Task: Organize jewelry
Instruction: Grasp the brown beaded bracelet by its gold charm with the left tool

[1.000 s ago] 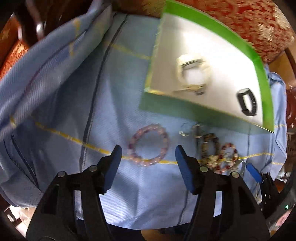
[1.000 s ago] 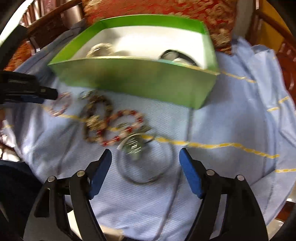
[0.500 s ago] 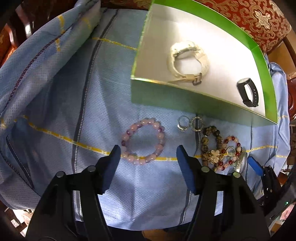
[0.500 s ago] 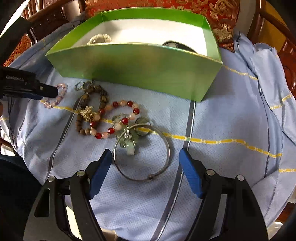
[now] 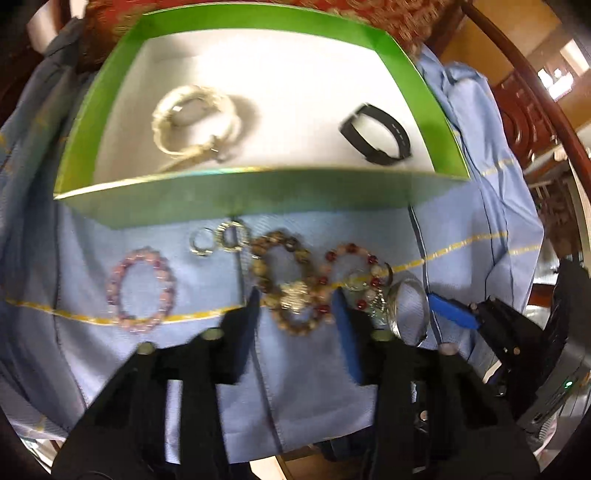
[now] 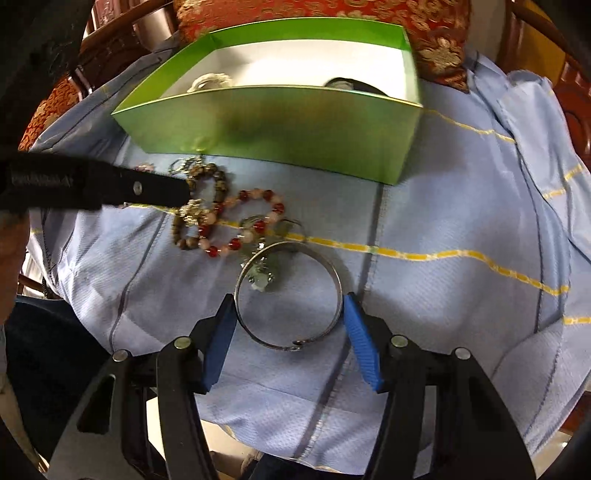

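A green box (image 5: 258, 199) with a white floor holds a cream watch (image 5: 195, 118) and a black band (image 5: 376, 138); the box also shows in the right wrist view (image 6: 280, 125). On the blue cloth lie a pink bead bracelet (image 5: 140, 290), two small rings (image 5: 221, 238), a brown bead bracelet (image 5: 284, 284) and a red-and-pink bead bracelet (image 5: 351, 273). My left gripper (image 5: 295, 299) is open, its fingers straddling the brown bracelet. My right gripper (image 6: 290, 306) is open, its fingers on either side of a silver bangle (image 6: 290, 295) with a small charm (image 6: 260, 277) inside it.
The blue cloth (image 6: 443, 295) with yellow stripes covers a seat, with folds at the right. A red patterned cushion (image 6: 332, 11) stands behind the box. Dark wooden chair arms (image 5: 524, 74) rise at the sides. The left gripper's finger (image 6: 110, 184) reaches in from the left.
My left gripper moved right from the pink bracelet to the brown bead bracelet. My right gripper moved forward and down until its fingers flank the silver bangle.
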Available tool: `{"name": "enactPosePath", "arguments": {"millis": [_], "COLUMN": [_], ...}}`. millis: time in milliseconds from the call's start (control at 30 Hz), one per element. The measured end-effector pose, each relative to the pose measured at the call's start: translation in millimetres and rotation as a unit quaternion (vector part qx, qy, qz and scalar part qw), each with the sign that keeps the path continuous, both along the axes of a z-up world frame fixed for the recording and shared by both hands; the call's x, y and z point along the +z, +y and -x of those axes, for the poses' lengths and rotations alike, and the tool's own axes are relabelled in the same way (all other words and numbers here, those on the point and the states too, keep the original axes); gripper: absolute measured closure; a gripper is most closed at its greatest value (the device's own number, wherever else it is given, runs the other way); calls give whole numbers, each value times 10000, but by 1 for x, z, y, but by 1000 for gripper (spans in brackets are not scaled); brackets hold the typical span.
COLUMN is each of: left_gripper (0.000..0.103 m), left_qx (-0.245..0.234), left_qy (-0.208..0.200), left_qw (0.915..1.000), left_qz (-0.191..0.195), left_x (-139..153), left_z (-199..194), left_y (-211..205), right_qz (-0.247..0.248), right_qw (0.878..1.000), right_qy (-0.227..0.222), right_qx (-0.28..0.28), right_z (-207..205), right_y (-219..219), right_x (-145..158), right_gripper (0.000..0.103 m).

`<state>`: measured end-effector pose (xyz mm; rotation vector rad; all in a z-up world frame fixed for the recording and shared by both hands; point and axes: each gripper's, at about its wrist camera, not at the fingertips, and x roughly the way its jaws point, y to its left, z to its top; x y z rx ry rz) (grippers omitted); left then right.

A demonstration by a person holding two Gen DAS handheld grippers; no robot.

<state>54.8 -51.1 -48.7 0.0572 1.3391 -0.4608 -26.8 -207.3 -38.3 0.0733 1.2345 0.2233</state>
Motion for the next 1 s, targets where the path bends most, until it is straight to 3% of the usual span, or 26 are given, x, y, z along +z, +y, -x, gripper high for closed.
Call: {"name": "enactPosePath", "arguments": {"millis": [67,600,800,1000], "left_gripper": [81,78,77,80], "left_qx": [-36,-8,-43,-16], "left_qy": [53,143,137,80], "left_qw": [10000,9992,9991,9991], "left_qz": [-29,-386,-394,-422], "left_x": [-4,-22,-24,-21], "left_z": [-1,-8,-8,-7], "left_y": [-7,-9,-12,-9], "right_qz": [-2,213,412,334], "right_qw": [10000,9997,9991,9993], "right_qy": [-5,-79,-113,-173], "right_qx": [-15,-17,-40,80], "right_z": [3,0,-6,-2], "right_y": [-3,6,10,13], "right_x": [-2,-3,-6,-5], "right_gripper": [45,44,38,45]}}
